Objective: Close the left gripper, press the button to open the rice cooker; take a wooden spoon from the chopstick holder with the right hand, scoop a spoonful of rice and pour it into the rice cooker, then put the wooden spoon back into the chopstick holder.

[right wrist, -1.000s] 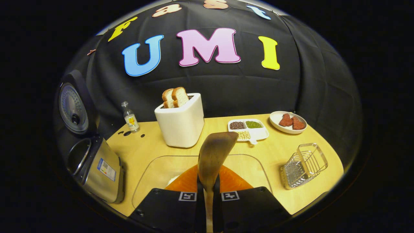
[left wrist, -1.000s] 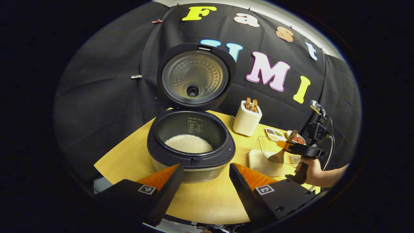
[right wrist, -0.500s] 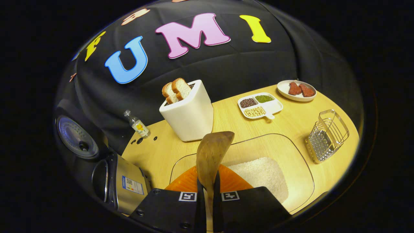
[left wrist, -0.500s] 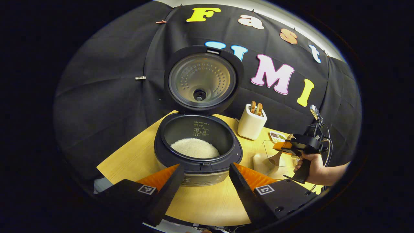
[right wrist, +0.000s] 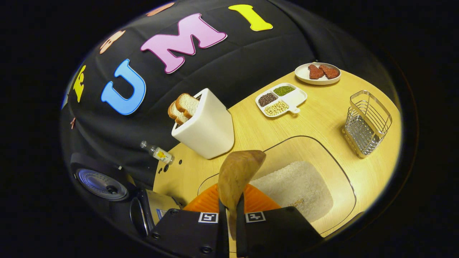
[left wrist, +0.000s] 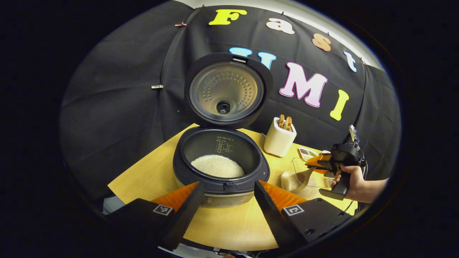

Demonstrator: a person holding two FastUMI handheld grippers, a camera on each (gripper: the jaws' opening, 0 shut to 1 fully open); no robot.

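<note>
Right gripper view, right hand-held gripper (right wrist: 231, 218) clamped on wooden spoon (right wrist: 237, 173) above rice container (right wrist: 344, 175), left hand-held gripper (left wrist: 226, 200) spread wide before open rice cooker (left wrist: 221, 168), empty.

- The rice cooker (left wrist: 221, 168) was black, steel-grey on its front.
- The rice (right wrist: 294, 186) showed white in its clear tub (right wrist: 344, 179).
- The wooden spoon (right wrist: 236, 175) was warm brown.
- The toaster (right wrist: 208, 130) was cream-white.
- The worktop (right wrist: 322, 118) wore pale yellow woodgrain.
- The chopstick holder (right wrist: 367, 123) gleamed silver, perforated.
</note>
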